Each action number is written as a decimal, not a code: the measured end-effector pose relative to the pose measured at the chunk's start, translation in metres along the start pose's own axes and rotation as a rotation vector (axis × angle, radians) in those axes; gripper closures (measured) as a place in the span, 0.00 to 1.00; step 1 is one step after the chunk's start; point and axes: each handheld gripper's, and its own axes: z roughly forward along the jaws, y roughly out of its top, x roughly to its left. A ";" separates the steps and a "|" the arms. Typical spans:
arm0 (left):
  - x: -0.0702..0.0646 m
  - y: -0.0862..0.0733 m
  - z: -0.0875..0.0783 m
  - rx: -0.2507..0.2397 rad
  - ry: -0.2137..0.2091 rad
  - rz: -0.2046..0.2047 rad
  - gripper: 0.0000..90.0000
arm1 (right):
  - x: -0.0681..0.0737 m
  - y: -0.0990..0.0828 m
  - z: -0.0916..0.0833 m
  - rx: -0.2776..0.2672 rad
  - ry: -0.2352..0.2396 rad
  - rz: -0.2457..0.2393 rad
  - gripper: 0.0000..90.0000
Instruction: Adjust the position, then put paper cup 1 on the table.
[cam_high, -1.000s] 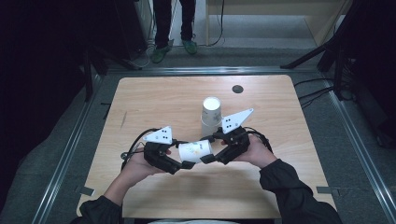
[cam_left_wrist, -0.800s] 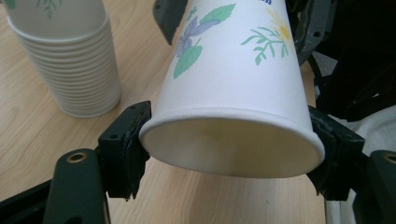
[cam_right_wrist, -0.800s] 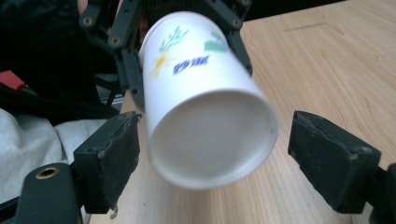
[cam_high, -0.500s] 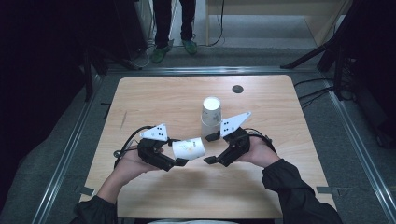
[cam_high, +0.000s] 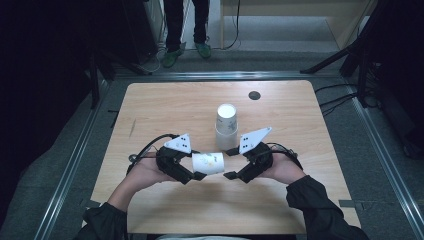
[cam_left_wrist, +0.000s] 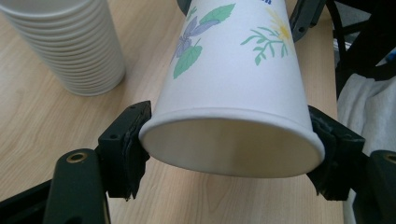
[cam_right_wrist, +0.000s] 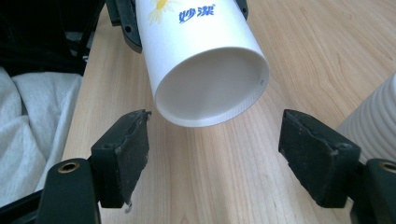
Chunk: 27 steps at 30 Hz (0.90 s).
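right gripper (cam_high: 231, 162) backed off, jaws apart; left gripper (cam_high: 199, 162) clamps seemingly level cup (cam_high: 208, 162), base rightward.

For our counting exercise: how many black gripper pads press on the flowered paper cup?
2: both are the left gripper's pads, clamping the cup near one end. The right gripper's pads stand clear.

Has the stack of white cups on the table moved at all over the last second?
No. The stack of cups stands at the same spot on the table, just as far below the dark round spot near the far edge.
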 end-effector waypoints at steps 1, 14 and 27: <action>0.000 0.002 0.002 0.005 -0.006 0.001 0.28 | 0.001 -0.001 0.000 0.003 -0.001 -0.006 0.27; 0.003 0.023 0.022 0.136 -0.041 0.061 0.28 | 0.012 -0.013 -0.008 0.005 -0.041 0.018 0.28; -0.003 0.039 0.040 0.227 -0.061 0.117 0.28 | 0.017 -0.018 -0.003 0.047 -0.048 0.009 0.32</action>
